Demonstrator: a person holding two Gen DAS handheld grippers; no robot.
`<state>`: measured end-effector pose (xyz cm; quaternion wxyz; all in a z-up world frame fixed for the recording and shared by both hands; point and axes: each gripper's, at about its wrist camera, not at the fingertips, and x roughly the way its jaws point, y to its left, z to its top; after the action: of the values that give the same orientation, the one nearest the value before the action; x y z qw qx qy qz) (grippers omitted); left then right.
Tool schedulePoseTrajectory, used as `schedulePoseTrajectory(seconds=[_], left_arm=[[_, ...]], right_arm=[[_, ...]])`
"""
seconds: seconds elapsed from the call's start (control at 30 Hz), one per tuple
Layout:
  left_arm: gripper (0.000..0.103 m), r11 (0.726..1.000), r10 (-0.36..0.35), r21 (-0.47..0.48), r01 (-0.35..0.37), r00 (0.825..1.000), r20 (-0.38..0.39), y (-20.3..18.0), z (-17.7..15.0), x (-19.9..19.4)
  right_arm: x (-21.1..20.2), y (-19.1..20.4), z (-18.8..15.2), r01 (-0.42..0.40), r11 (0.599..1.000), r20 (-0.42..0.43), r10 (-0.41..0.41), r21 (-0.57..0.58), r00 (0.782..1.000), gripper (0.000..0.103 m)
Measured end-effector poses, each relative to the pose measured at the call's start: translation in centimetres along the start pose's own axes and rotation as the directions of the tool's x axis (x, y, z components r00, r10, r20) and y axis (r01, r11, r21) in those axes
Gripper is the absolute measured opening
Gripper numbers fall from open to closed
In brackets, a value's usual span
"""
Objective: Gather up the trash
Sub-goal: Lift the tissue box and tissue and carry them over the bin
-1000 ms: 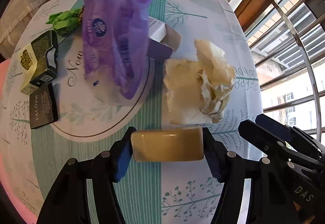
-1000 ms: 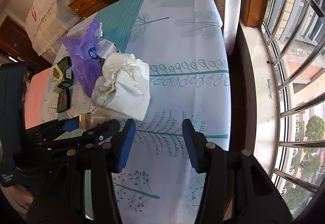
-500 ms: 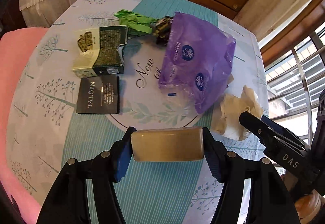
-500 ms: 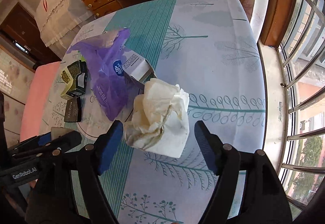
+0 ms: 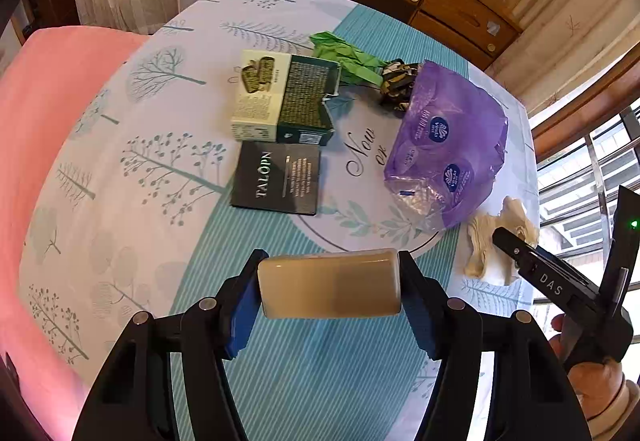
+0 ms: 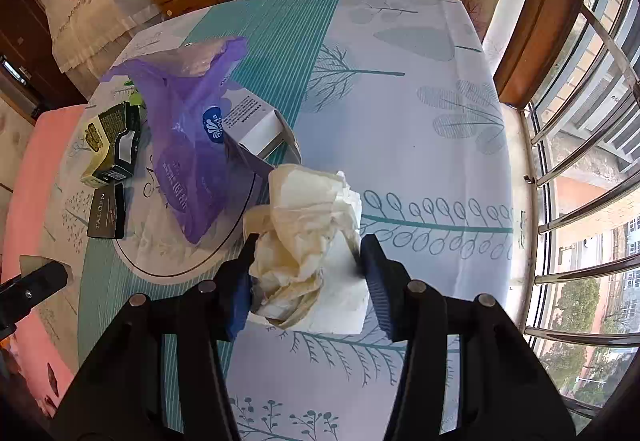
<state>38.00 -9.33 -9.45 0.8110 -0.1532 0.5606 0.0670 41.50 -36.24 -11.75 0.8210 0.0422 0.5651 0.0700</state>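
Across the desk (image 5: 132, 145): most litter not yet collected; no bin visible.
Purple bag (image 5: 444, 157): centre right of left view, lying loose.
Crumpled paper (image 6: 308, 237): centre of right view, resting on the desk between the jaws of the right hand-held gripper (image 6: 306, 273), which stand apart; not yet clamped.
Green-and-cream carton (image 5: 284, 97): upper centre, untouched.
Black card (image 5: 276, 183): just below the carton.
Tan block (image 5: 330, 283): clamped in the left hand-held gripper (image 5: 328, 285), raised off the desk.
Progress: early, by judgement.
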Motion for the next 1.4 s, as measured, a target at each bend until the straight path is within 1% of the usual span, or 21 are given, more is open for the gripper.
schedulePoseTrajectory(seconds=[0.23,0.43,0.53,0.63,0.8,0.9,1.0,1.07,1.23,1.4], left_arm=[[0.065,1.000,-0.018,0.009,0.018,1.000,0.021,3.1,-1.8,-3.5],[0.065,0.996,-0.066,0.059,0.063,0.997,0.048,6.1,-3.8,-7.4],[0.065,0.989,-0.100,0.115,0.092,0.993,0.060,7.6,-5.1,-9.5],[0.065,0.976,-0.138,0.181,0.124,0.988,0.064,9.4,-6.8,-11.5],[0.065,0.942,-0.205,0.279,0.185,0.978,0.047,13.2,-10.3,-13.9],[0.065,0.920,-0.240,0.327,0.217,0.970,0.030,15.6,-12.9,-15.1],[0.065,0.897,-0.260,0.371,0.239,0.965,0.007,17.8,-15.6,-16.0],[0.065,0.887,-0.261,0.392,0.244,0.965,-0.010,19.2,-17.5,-16.2],[0.065,0.881,-0.262,0.383,0.278,0.960,-0.094,22.2,-21.8,-15.8],[0.065,0.880,-0.247,0.381,0.284,0.958,-0.144,24.0,-25.6,-14.7]], right_arm=[[-4.1,2.2,-2.2,0.017,1.000,0.024,-0.018,0.022,1.000,0.046],[-8.5,6.6,-6.4,0.014,0.999,0.050,-0.016,0.046,0.999,0.046],[-10.7,9.4,-9.2,0.016,0.998,0.069,-0.020,0.062,0.997,0.046],[-12.7,12.4,-12.5,0.027,0.996,0.094,-0.035,0.086,0.995,0.046],[-15.6,17.2,-19.1,0.045,0.985,0.136,-0.068,0.166,0.988,0.046],[-16.7,20.0,-23.3,0.055,0.975,0.144,-0.088,0.214,0.986,0.046],[-17.4,22.6,-27.6,0.068,0.967,0.128,-0.102,0.246,0.986,0.046],[-17.4,24.1,-30.3,0.081,0.963,0.099,-0.110,0.256,0.989,0.046],[-16.6,26.3,-36.0,0.109,0.956,0.001,-0.114,0.273,0.994,0.046],[-15.1,26.9,-39.8,0.134,0.954,-0.084,-0.116,0.269,0.990,0.046]])
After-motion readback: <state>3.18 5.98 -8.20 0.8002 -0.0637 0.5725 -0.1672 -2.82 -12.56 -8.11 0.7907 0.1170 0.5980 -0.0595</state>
